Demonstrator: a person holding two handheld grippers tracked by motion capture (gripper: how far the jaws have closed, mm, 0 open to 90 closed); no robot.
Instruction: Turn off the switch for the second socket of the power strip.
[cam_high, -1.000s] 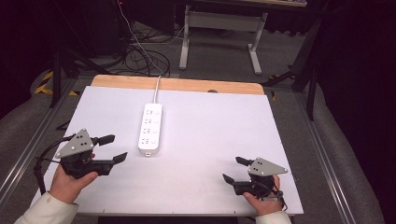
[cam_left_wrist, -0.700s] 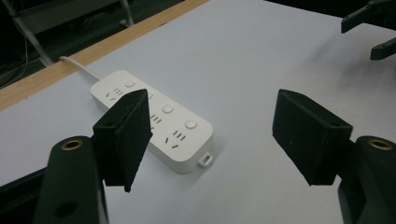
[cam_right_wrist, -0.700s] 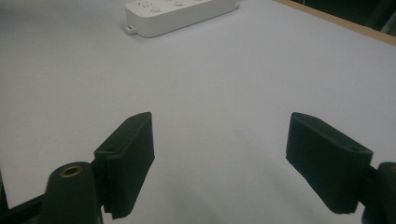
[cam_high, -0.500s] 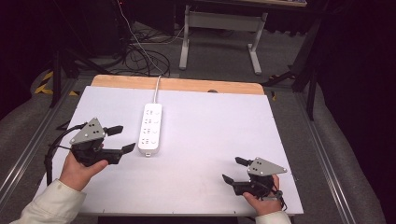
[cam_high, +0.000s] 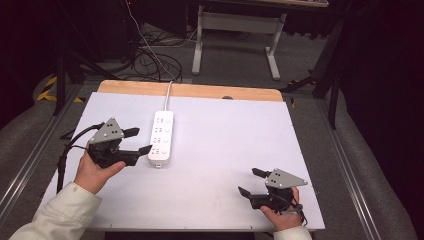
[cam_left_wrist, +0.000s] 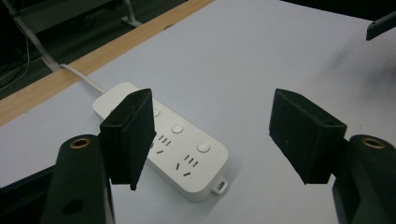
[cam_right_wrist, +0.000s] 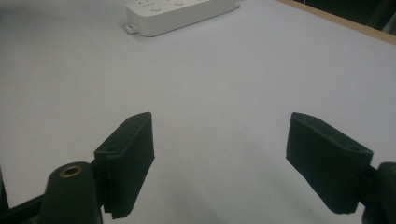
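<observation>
Your left gripper (cam_high: 134, 142) sits in the left half of the high view, its jaws spread wide apart with nothing between them, their tips just beside the near end of the white power strip (cam_high: 161, 137) without touching it. Your left hand (cam_high: 95, 170) wraps the body of that gripper from below, and a pale sleeve (cam_high: 55, 217) runs off toward the lower left corner. The power strip lies flat on the white counter (cam_high: 225, 130), left of centre, its long side running up the frame, and its white cord (cam_high: 167, 92) leaves the far end across the wooden edge strip (cam_high: 200, 91).

In the left gripper view the power strip (cam_left_wrist: 163, 144) shows at the centre left, partly behind the left-hand jaw, with three round buttons and rows of sockets on top and a small hanging tab at its near corner.

Your right gripper (cam_high: 251, 181) rests in the lower right of the high view, well apart from the power strip, jaws likewise wide apart and holding nothing. Your right hand (cam_high: 280, 216) grips it at the bottom edge. In the right gripper view the power strip's (cam_right_wrist: 180, 11) end sits at the top of the frame; that gripper seems to lie low on the counter, though contact is hard to judge
</observation>
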